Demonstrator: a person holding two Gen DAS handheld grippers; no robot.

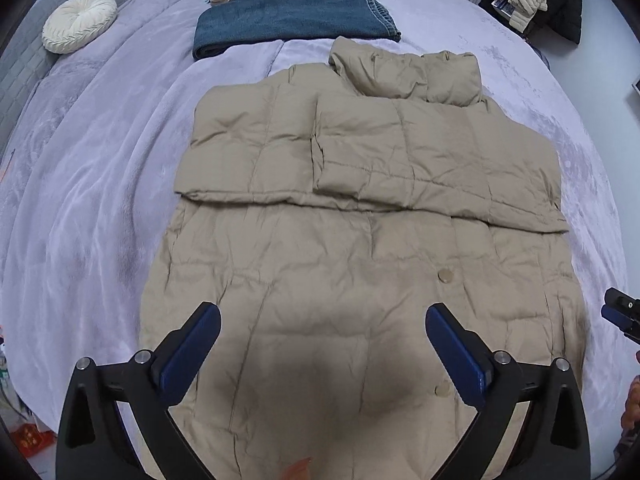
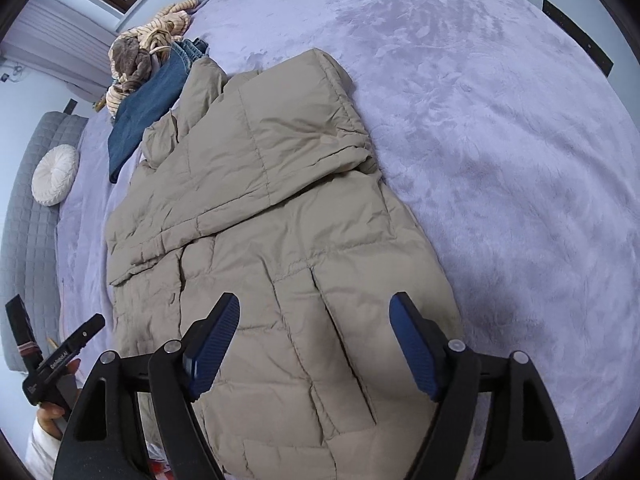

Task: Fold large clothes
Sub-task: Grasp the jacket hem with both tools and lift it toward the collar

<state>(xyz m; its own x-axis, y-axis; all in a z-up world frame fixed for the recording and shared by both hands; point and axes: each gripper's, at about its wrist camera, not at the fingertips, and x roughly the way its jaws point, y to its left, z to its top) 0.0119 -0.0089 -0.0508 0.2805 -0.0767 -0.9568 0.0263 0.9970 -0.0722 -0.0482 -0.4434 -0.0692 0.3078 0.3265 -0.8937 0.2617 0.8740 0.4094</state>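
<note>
Lying quilted and puffy, tan coat (image 1: 360,240) covers plush lavender blanket (image 1: 100,200).

1. My left gripper (image 1: 323,344) has black curved arms, ribbed blue pads and silver pivot screws.
2. My right gripper (image 2: 316,344) looks the same.
3. My sleeve (image 2: 42,446) is white.

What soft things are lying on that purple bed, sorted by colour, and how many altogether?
Beige: 1, quilted puffer coat
Blue: 1, folded denim jeans
Cream: 1, round pleated cushion
Brown and striped: 1 heap of knotted plush
Total: 4, on the purple fleece blanket
</note>
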